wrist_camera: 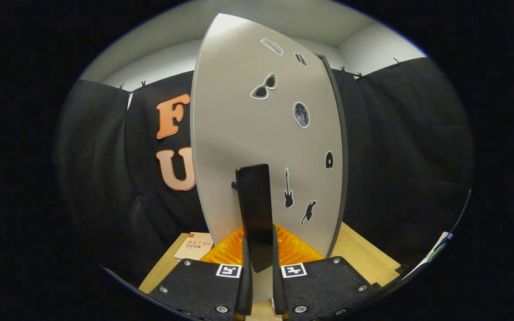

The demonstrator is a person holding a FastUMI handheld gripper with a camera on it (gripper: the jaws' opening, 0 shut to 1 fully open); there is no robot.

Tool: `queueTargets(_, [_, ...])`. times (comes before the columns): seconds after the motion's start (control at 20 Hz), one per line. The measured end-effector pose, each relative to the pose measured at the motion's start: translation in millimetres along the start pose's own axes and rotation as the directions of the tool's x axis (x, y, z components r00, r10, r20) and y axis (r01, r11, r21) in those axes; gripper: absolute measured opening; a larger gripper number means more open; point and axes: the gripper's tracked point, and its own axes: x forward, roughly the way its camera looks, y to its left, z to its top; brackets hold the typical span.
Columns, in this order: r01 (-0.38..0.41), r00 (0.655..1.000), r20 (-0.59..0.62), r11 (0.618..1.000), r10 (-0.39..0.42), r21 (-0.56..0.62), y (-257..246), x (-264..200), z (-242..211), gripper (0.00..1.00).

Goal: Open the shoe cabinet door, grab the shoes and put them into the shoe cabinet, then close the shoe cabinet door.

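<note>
The gripper (260,267) is pinched narrow on the black handle (257,209) of the grey shoe cabinet door (239,133), both fingers pressing its sides. The door rises just beyond the handle; a book (193,245) lies on the wooden table (364,254) left of it.

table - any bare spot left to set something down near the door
Bare wood on the table right of the door, out to its edge. A narrower strip left, beside the book. Crowded in the middle: the gripper is shut on the black handle, orange mat below.
</note>
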Motion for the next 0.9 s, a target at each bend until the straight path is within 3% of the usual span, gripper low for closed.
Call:
queueTargets(0.35, [0.09, 0.996, 0.006, 0.996, -0.09, 0.009, -41.5, -23.3, 0.5, 0.18])
queueTargets(0.4, [0.107, 0.994, 0.009, 0.994, -0.107, 0.008, -50.4, -25.9, 1.8, 0.14])
queueTargets(0.85, [0.233, 0.973, -0.018, 0.972, -0.232, 0.029, -158.7, -51.3, -11.6, 0.11])
queueTargets(0.9, [0.248, 0.969, -0.011, 0.969, -0.248, 0.024, -172.1, -52.8, -9.9, 0.06])
